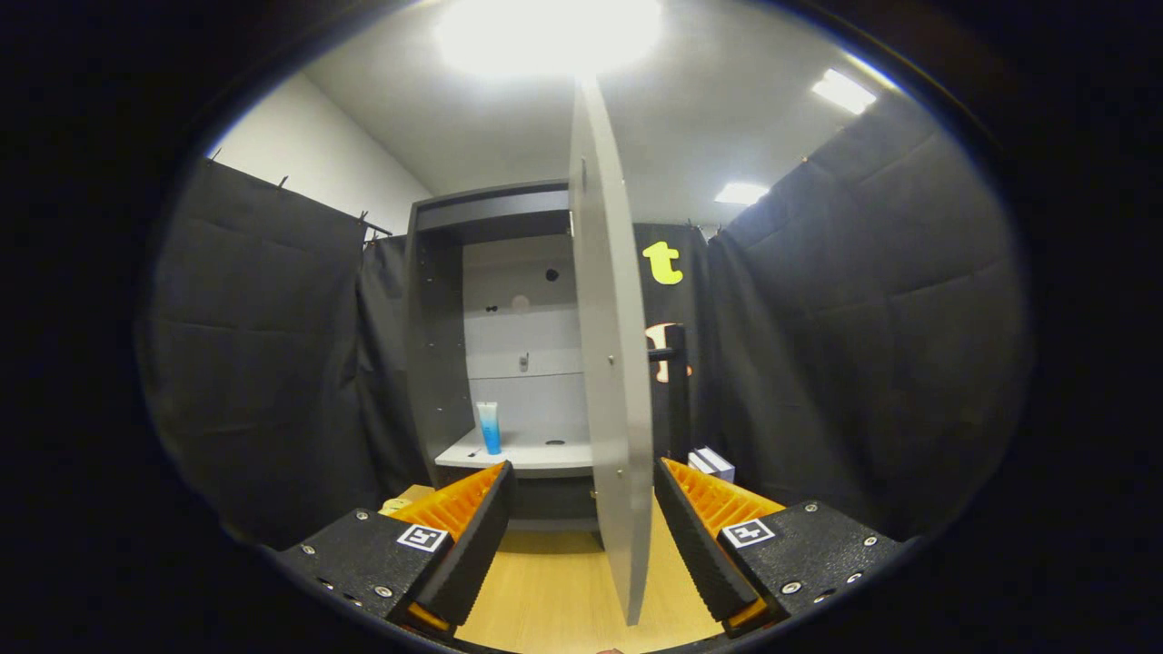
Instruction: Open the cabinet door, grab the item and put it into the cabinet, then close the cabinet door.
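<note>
Blue tube (pixel 489 427): upright on the cabinet's white shelf (pixel 518 454), toward the left side, beyond the left finger at about 11 o'clock from the gripper. It stands alone there, base on the shelf, apart from the back panel. Judged to be the task's item, already stowed; standing it to one side leaves the door's path free.

Cabinet (pixel 436 345): dark frame, pale back panel, open front. A few small holes or fittings on the back panel, too small to identify.

Cabinet door (pixel 613 363): swung out, seen nearly edge-on, its free edge running down between the two fingers and closer to the right one. Whether it touches either finger, cannot tell. The edge-on view suggests the gripper is lined up with the door's edge in order to push or pinch it shut.

Gripper (pixel 581 481): fingers spread wide apart, clamped on nothing; the door edge sits in the gap. Held open probably so the panel can be caught or nudged from either side.

Outward: a small white box (pixel 713 461) at 1 o'clock, just beyond the right finger and on the door's far side. A pale yellowish object (pixel 396 505) at 9 o'clock beside the left finger, partly hidden, kind unclear. Wooden tabletop (pixel 554 590) under the fingers.

Stage, as a judgement: placing done, closing the door remains.
</note>
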Motion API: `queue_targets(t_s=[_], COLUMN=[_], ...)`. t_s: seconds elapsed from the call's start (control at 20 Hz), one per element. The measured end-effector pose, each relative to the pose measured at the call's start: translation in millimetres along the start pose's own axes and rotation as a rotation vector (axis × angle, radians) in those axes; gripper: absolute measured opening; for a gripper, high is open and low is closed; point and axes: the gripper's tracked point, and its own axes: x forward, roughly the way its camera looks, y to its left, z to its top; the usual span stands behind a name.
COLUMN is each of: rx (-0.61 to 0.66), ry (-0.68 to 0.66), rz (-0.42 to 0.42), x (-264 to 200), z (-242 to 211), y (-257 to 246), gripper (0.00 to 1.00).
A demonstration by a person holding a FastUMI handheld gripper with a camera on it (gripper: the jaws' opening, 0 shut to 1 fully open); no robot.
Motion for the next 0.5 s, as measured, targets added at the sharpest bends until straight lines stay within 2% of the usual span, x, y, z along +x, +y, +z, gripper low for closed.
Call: queue_targets(t_s=[0.5], rx=[0.03], ry=[-0.006], rz=[-0.208], x=[17], z=[5], y=[-107], gripper=[0.94])
